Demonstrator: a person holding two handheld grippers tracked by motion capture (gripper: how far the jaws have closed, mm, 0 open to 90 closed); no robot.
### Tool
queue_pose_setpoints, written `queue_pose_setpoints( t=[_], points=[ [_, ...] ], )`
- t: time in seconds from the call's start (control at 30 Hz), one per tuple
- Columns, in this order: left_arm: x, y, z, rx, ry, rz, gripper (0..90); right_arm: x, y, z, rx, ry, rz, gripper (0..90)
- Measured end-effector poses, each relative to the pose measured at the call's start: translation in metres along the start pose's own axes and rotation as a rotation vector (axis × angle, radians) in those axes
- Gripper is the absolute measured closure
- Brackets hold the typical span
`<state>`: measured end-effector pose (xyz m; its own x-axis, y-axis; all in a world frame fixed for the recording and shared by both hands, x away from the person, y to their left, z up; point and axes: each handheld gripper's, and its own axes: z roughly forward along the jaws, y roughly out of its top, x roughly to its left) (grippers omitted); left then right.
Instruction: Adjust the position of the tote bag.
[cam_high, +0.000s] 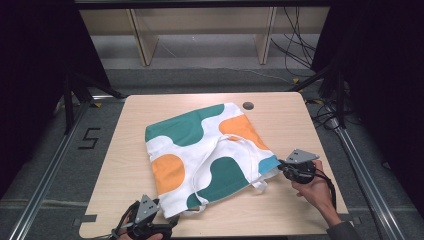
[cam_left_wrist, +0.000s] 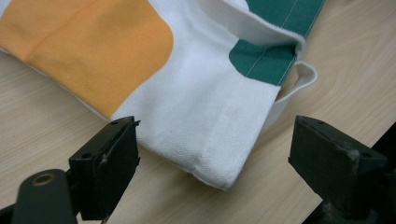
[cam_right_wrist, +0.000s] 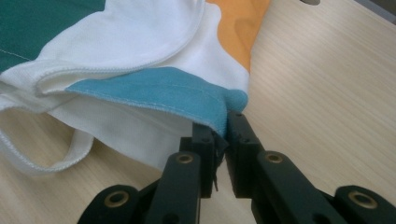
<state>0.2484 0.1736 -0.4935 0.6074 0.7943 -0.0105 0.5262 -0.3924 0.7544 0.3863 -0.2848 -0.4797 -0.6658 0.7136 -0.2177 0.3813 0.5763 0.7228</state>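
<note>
Tote bag mid-table, bare wood all round. Right gripper clenched on bag's blue corner at 4 o'clock. Left gripper released, straddling white corner at 7 o'clock. Left hand cut off by frame's bottom edge.

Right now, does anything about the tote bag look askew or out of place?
Yes: the tote bag lies crooked on the table, its mouth gaping and one handle trailing loose beside the right gripper.

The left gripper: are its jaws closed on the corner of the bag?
No, in the left gripper view the left gripper has its jaws wide apart, and the white corner of the tote bag lies between them untouched.
</note>
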Motion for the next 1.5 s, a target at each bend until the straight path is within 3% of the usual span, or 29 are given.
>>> queue_pose_setpoints(
  t=[0.03, 0.13, 0.17, 0.37, 0.43, 0.47, 0.53, 0.57, 0.6, 0.67, 0.7, 0.73, 0.8, 0.83, 0.87, 0.9, 0.97, 1.03, 1.17, 1.2, 1.23, 1.3, 1.33, 1.37, 1.4, 1.5],
  points=[
    [-0.004, 0.001, 0.005, 0.052, 0.061, 0.036, 15.7, 0.0, 0.0, 0.0, 0.002, 0.004, 0.002, 83.7],
    [-0.006, 0.001, 0.01, 0.087, 0.09, 0.07, 16.6, 0.001, 0.0, -0.001, 0.002, 0.002, 0.011, 83.5],
    [-0.006, 0.0, 0.011, 0.1, 0.124, 0.08, 17.4, -0.001, 0.001, -0.001, -0.009, -0.004, -0.005, 83.4],
    [-0.001, 0.003, 0.008, 0.081, 0.125, 0.049, 22.6, -0.001, 0.002, -0.001, -0.011, 0.001, -0.003, 83.2],
    [-0.001, 0.004, 0.004, 0.03, 0.127, 0.027, 26.2, 0.001, 0.002, -0.001, -0.01, 0.0, 0.013, 83.0],
    [0.0, 0.005, 0.002, 0.039, 0.117, 0.038, 27.0, 0.0, 0.001, -0.001, -0.012, -0.001, -0.002, 82.9],
    [0.002, 0.004, 0.001, 0.041, 0.122, 0.039, 33.5, 0.0, 0.002, -0.001, -0.015, 0.002, 0.002, 81.7],
    [0.002, 0.004, 0.002, 0.014, 0.128, 0.013, 36.3, 0.001, 0.002, 0.001, -0.019, 0.01, -0.008, 79.6],
    [0.003, 0.005, 0.001, 0.011, 0.133, 0.021, 41.5, 0.003, 0.002, 0.002, -0.009, 0.014, -0.001, 77.8],
    [0.001, 0.006, 0.003, -0.036, 0.138, 0.032, 50.8, 0.006, 0.002, 0.007, 0.012, 0.0, -0.048, 75.5],
    [0.003, 0.007, 0.002, 0.027, 0.155, 0.086, 56.2, 0.008, 0.002, 0.009, 0.023, -0.003, -0.054, 74.6],
    [0.006, 0.006, 0.004, 0.039, 0.166, 0.099, 59.2, 0.009, 0.004, 0.012, 0.019, -0.012, -0.074, 74.1],
    [0.008, 0.006, 0.006, 0.025, 0.163, 0.089, 62.7, 0.01, 0.005, 0.015, 0.021, -0.015, -0.079, 74.1],
    [0.014, 0.008, 0.005, 0.021, 0.159, 0.091, 65.6, 0.013, 0.007, 0.021, 0.035, -0.042, -0.12, 76.6],
    [0.017, 0.009, 0.005, 0.026, 0.157, 0.102, 68.6, 0.015, 0.008, 0.023, 0.05, -0.036, -0.132, 81.9],
    [0.017, 0.009, 0.005, 0.026, 0.157, 0.102, 74.2, 0.015, 0.009, 0.027, 0.039, -0.038, -0.189, 84.1],
    [0.022, 0.01, 0.006, 0.02, 0.157, 0.126, 79.6, 0.018, 0.012, 0.026, 0.057, -0.037, -0.195, 84.8],
    [0.026, 0.012, 0.007, -0.016, 0.161, 0.111, 82.7, 0.021, 0.013, 0.02, 0.055, -0.036, -0.182, 84.9],
    [0.03, 0.014, 0.01, -0.033, 0.16, 0.105, 84.1, 0.025, 0.012, 0.006, 0.036, -0.032, -0.177, 85.0],
    [0.031, 0.015, 0.011, -0.035, 0.163, 0.133, 84.1, 0.029, 0.01, 0.0, 0.038, -0.032, -0.172, 85.0],
    [0.031, 0.016, 0.013, -0.043, 0.157, 0.133, 84.1, 0.031, 0.008, -0.007, 0.037, -0.03, -0.184, 85.0],
    [0.03, 0.018, 0.015, -0.042, 0.139, 0.147, 84.0, 0.038, -0.004, -0.027, 0.041, -0.029, -0.152, 85.0],
    [0.03, 0.019, 0.016, -0.035, 0.124, 0.164, 84.0, 0.038, -0.004, -0.027, 0.041, -0.029, -0.152, 85.0],
    [0.028, 0.02, 0.019, -0.049, 0.112, 0.157, 83.8, 0.041, -0.01, -0.034, 0.05, -0.03, -0.121, 84.9],
    [0.027, 0.023, 0.021, -0.041, 0.103, 0.18, 83.4, 0.044, -0.019, -0.045, 0.051, -0.024, -0.11, 84.8],
    [0.027, 0.026, 0.024, -0.054, 0.108, 0.175, 82.2, 0.049, -0.027, -0.056, 0.06, -0.021, -0.104, 84.7]
  ],
)
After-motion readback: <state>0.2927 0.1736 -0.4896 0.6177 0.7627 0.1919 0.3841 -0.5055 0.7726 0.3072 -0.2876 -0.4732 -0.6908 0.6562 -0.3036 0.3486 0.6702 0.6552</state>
